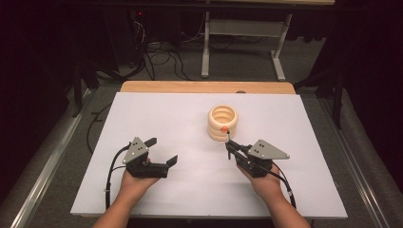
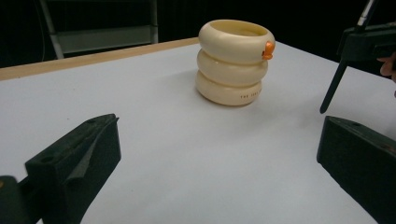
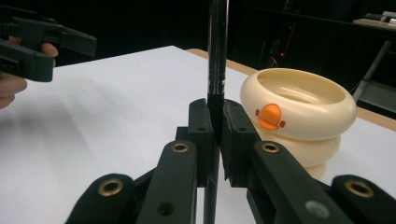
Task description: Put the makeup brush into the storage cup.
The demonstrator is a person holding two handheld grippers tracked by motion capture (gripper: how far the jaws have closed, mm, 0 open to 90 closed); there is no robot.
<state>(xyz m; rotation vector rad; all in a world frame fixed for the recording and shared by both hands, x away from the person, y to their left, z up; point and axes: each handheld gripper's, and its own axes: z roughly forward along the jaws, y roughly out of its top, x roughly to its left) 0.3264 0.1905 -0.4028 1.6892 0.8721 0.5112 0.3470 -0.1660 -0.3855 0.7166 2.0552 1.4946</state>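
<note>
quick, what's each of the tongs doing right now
Left tongs: open, holding nothing.
Right tongs: closed on a thin black pen.

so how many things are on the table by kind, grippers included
cream ringed holder: 1
thin black pen, clamped in the right gripper: 1
grippers, counting the open left gripper: 2
total: 4

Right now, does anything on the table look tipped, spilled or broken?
Nothing stands out. The cream holder stands upright and whole on the table. The right gripper clamps a thin black pen upright beside it; the left gripper is open, holding nothing.
</note>
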